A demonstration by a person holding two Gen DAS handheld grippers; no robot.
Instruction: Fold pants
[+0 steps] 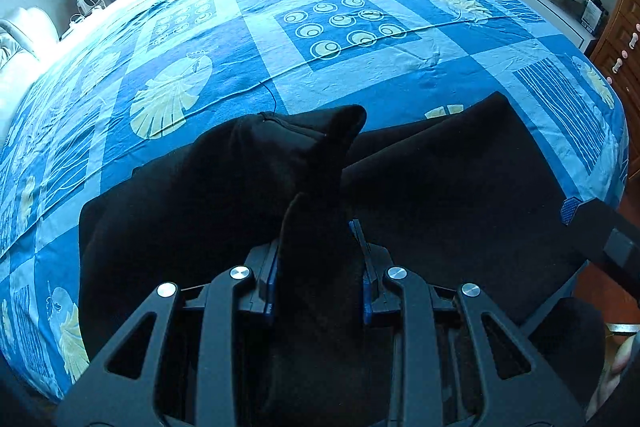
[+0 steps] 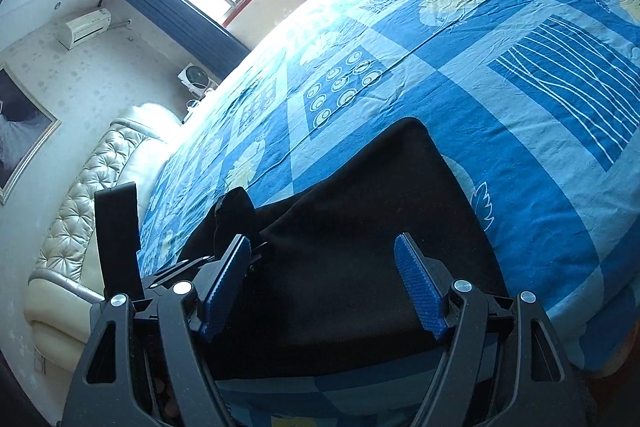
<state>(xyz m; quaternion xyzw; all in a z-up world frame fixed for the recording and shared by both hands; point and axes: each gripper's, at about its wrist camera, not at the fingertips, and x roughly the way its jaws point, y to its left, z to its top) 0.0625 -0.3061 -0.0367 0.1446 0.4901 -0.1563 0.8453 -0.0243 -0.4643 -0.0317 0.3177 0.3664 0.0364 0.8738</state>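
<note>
Lying on one bed (image 2: 520,155): one pants (image 2: 360,227); left claw (image 1: 318,259) clamps them, right claw (image 2: 324,283) apart.

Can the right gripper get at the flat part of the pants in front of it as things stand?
Probably yes. The right gripper is open and empty, with the black pants spread on the bedspread directly ahead. The left gripper, shut on a bunched fold, sits off to one side.

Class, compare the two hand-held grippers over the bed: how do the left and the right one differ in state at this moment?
The left hand-held gripper is closed on a bunched fold of the black fabric pants; the right hand-held gripper stands wide open and empty. The left lifts cloth off the blue patterned bedsheet; the right only hovers above pants lying flat. Both have blue ribbed pads and black frames.
</note>
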